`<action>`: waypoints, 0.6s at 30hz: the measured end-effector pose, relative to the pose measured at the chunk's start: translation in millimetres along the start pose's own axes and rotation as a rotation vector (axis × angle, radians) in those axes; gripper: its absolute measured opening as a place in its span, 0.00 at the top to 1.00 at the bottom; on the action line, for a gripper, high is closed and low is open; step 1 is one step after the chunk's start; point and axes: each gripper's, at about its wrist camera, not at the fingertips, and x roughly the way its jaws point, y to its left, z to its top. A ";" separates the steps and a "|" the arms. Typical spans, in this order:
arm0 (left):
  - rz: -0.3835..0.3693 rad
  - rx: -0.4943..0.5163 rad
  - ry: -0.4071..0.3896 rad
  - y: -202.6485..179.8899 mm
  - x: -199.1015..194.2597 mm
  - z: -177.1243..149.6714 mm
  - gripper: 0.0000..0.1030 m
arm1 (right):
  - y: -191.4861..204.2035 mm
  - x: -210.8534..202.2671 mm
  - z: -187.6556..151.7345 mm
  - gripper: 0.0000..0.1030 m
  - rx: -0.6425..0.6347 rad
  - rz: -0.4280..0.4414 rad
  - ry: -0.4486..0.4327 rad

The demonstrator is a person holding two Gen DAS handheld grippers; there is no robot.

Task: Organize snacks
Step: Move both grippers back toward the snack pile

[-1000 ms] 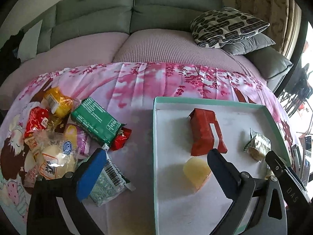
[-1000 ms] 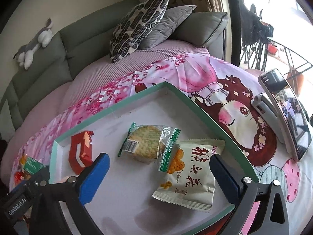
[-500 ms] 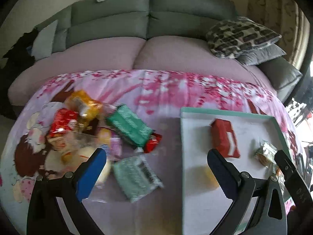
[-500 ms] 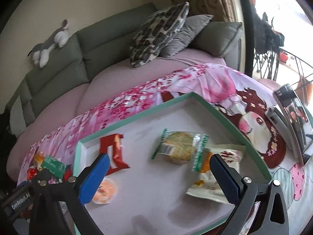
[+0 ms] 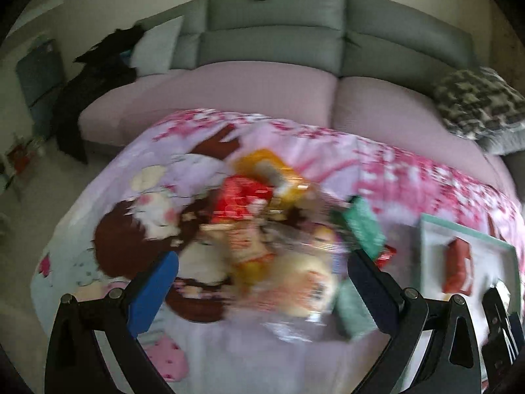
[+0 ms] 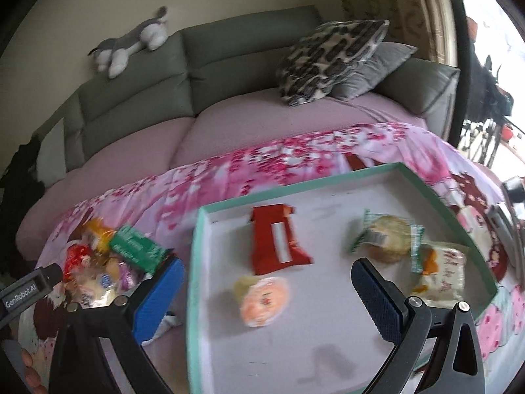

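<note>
A teal-rimmed white tray (image 6: 193,262) lies on the pink cloth. In it are a red packet (image 6: 279,239), a round pale cake (image 6: 262,298), a wrapped cookie (image 6: 387,239) and a white-orange pouch (image 6: 443,272). A blurred pile of snacks (image 5: 272,229) lies left of the tray, with a green packet (image 5: 364,226) at its right. It also shows in the right wrist view (image 6: 108,262). My left gripper (image 5: 262,292) is open and empty over the pile. My right gripper (image 6: 265,295) is open and empty over the tray's left part.
The tray's edge (image 5: 459,226) and red packet (image 5: 457,269) show at the right of the left wrist view. A grey sofa (image 6: 197,75) with pillows (image 6: 328,59) and a plush toy (image 6: 131,46) stands behind. A phone on a stand (image 6: 508,216) is right of the tray.
My left gripper has swung left from the tray to over the snack pile. My right gripper has swung left across the tray. Both stayed open.
</note>
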 end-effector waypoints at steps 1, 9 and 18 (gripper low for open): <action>0.029 -0.010 0.006 9.5 2.1 1.2 0.00 | 3.3 0.8 -0.8 0.00 -0.004 0.008 0.004; 0.143 -0.054 0.034 66.5 14.2 3.0 0.00 | 50.0 11.8 -10.2 0.00 -0.035 0.110 0.045; 0.160 -0.112 0.062 110.7 22.7 0.5 0.00 | 88.9 18.1 -23.9 0.00 -0.071 0.203 0.092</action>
